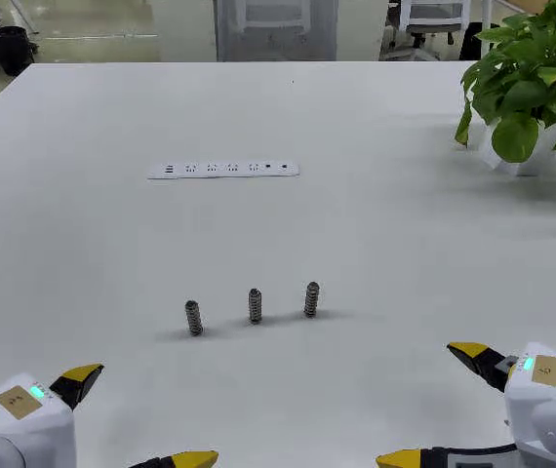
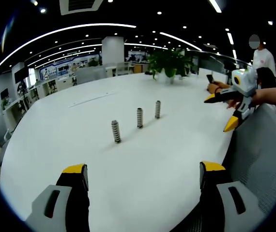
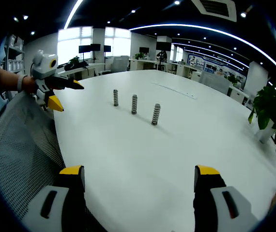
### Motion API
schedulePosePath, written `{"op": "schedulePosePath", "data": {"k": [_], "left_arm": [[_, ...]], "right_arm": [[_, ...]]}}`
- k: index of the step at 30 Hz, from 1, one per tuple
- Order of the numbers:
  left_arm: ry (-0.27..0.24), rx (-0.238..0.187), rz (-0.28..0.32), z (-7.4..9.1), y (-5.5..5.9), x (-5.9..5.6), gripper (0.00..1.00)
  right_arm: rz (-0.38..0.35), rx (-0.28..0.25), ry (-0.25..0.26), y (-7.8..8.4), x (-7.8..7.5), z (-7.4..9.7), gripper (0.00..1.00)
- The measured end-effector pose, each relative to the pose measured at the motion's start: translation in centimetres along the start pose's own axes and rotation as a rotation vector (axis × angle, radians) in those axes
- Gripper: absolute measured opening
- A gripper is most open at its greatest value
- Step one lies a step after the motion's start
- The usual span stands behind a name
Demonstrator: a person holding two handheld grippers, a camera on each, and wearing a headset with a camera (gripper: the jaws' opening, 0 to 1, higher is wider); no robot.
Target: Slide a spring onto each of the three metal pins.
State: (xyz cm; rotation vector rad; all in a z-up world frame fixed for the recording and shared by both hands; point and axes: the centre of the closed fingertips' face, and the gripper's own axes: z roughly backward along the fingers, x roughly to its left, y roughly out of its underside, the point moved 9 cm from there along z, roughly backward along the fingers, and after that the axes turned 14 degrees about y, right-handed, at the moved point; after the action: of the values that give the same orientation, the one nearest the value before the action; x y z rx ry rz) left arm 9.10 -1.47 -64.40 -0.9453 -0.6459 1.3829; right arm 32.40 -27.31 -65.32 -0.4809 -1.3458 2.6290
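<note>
Three short metal pins stand upright in a row on the white table, each wrapped by a coiled spring: left spring [image 1: 194, 318], middle spring [image 1: 255, 305], right spring [image 1: 311, 298]. The same row appears in the left gripper view [image 2: 115, 131] and the right gripper view [image 3: 156, 114]. My left gripper [image 1: 132, 414] hovers near the table's front edge at the lower left, jaws wide apart and holding nothing. My right gripper [image 1: 434, 405] hovers at the lower right, also open and holding nothing. Both are well short of the pins.
A white power strip [image 1: 223, 170] lies flat beyond the pins. A potted green plant [image 1: 530, 88] stands at the far right. Chairs and a dark bin sit past the table's far edge. A mesh chair back [image 3: 17, 145] is close to the near edge.
</note>
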Motion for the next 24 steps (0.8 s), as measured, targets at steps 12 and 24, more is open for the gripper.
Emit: {"op": "schedulePosePath", "data": {"k": [12, 24], "left_arm": [[-0.011, -0.015, 0.003, 0.1, -0.1, 0.2, 0.98], [-0.011, -0.026, -0.004, 0.1, -0.3, 0.0, 0.98]], "right_arm": [[-0.109, -0.074, 0.043, -0.7, -1.2, 0.6, 0.93], [-0.084, -0.066, 0.039, -1.1, -0.7, 0.7, 0.93]]}}
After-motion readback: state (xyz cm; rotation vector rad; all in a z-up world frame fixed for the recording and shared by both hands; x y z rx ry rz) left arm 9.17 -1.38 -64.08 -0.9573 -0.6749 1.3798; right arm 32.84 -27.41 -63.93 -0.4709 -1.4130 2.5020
